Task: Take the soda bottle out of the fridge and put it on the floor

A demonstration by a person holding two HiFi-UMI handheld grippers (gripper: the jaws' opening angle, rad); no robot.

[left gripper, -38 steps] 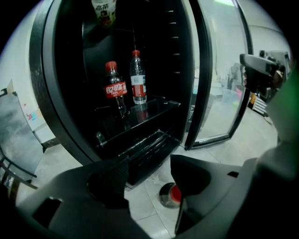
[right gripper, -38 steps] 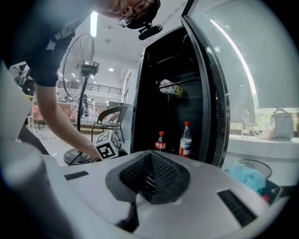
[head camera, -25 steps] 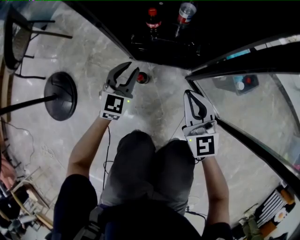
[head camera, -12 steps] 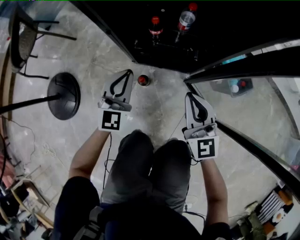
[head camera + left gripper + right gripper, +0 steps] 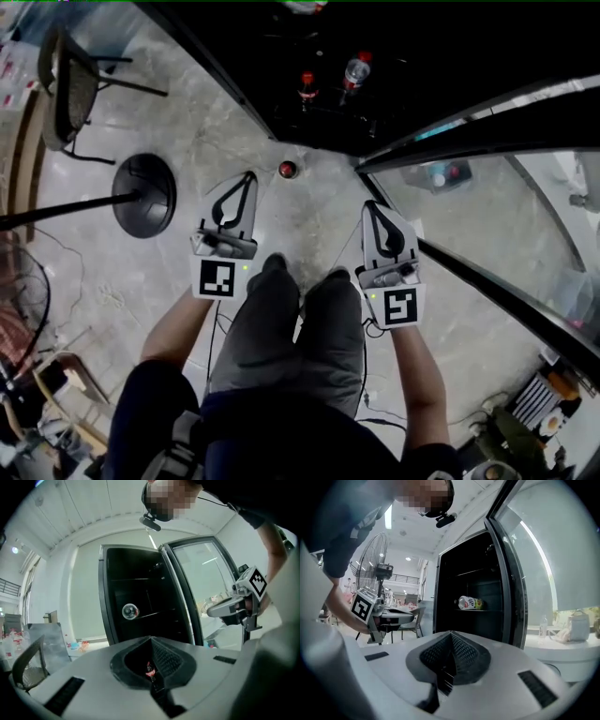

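Both left gripper (image 5: 246, 187) and right gripper (image 5: 371, 212) have fingers together, empty; soda bottle (image 5: 288, 170) stands on the floor (image 5: 319, 220) near you, so a careless step could topple it.

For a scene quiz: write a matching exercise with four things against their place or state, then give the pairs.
1 lone dark soda bottle with red cap
2 pale drink can
3 glass fridge door
4 left gripper

A swung open
B shut, nothing held
C standing on the grey stone floor
D lying on its side on a black fridge shelf

Pairs: 1-C, 2-D, 3-A, 4-B
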